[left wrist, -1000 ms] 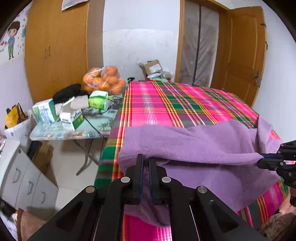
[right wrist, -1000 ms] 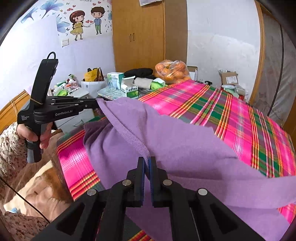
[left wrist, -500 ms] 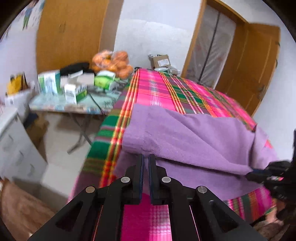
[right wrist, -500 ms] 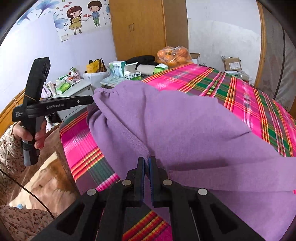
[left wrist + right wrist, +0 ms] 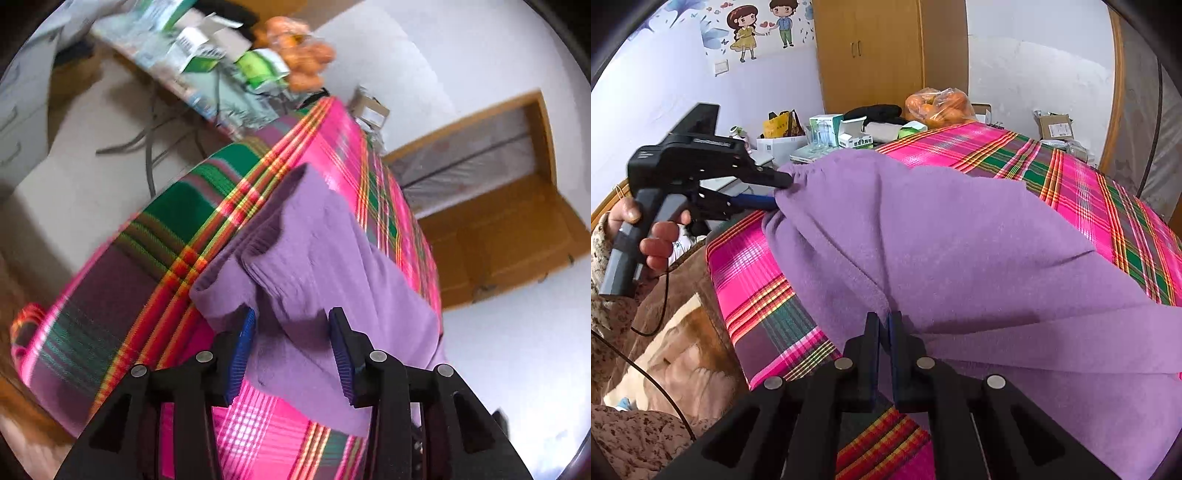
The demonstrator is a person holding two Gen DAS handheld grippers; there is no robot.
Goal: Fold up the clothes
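one bed (image 5: 1082,184), covered in a pink and green plaid cloth, carries everything here. on it lies the purple garment (image 5: 942,236), spread across the near part of the bed with a doubled layer showing along its near edge and its long axis running from the left corner to the right side. beyond the bed a cluttered desk (image 5: 812,149) holds boxes and a bag of oranges (image 5: 940,107).

the left tool (image 5: 291,345) is spread wide, its blue pads standing either side of a gathered corner of the garment without clamping it; in the right wrist view its fingers sit at that bunched corner. the right tool (image 5: 884,332) is pinched narrow on a fold of the garment at the near edge.

the garment lies ahead of both tools and away across the bed, so any further fold would carry cloth along that long axis. the right tool has the only firm hold; the left is at its corner but loose. whether this corner is just being let go or about to be taken, i cannot tell.
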